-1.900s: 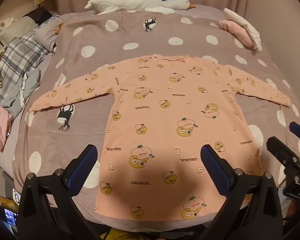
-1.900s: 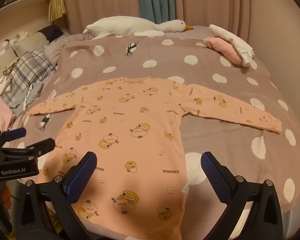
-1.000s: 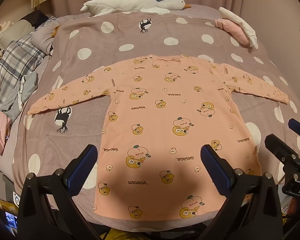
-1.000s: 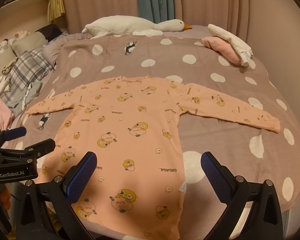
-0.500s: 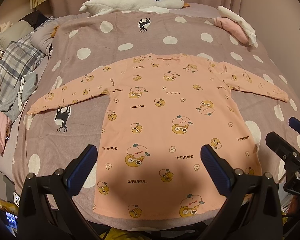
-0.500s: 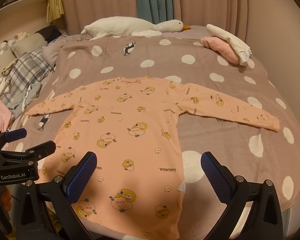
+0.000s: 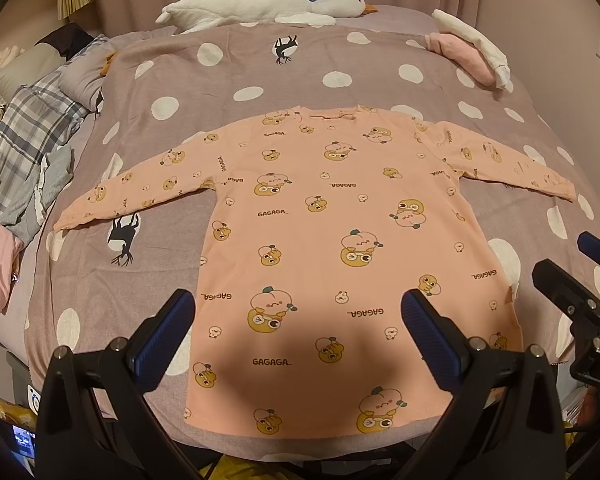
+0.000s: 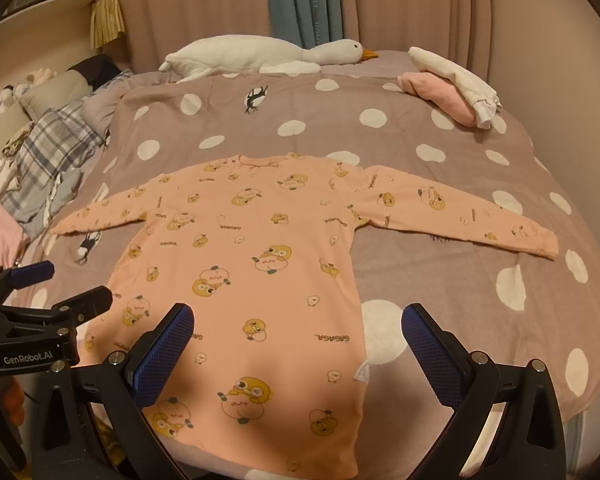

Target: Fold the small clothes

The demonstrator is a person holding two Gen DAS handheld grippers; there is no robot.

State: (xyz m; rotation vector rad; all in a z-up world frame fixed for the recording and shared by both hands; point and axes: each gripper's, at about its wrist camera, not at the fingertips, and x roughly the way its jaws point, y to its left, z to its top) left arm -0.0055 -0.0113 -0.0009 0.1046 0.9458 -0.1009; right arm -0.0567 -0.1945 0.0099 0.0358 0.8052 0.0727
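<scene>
Covering nearly the whole view, the bed (image 7: 340, 76) with its mauve, white-dotted blanket is carrying everything you are working with. Lying flat on it, the pink long-sleeved top (image 7: 332, 248) is spreading face up across the middle, its hem reaching the near edge of the bed and its neckline pointing toward the far edge. Both sleeves are stretching straight out, one toward the left edge and one toward the right edge, neither folded.

Along the far edge, a white plush goose (image 7: 260, 4) is lying lengthwise, its beak pointing right. Piling up along the left edge are a plaid cloth (image 7: 32, 128) and other crumpled laundry. At the far right corner, a folded pink garment (image 8: 440, 96) is sitting with a white garment (image 8: 456, 76) resting on top of it.

You are holding the left gripper (image 7: 298, 320) over the near edge, above the hem of the top, with its blue-padded fingers (image 7: 164, 336) spread wide and touching nothing. You are holding the right gripper (image 8: 298, 332) over the near edge too, further toward the right side of the top, its fingers (image 8: 432, 352) likewise spread wide and gripping nothing. Each gripper is showing at the side of the other's view, the two well apart.
</scene>
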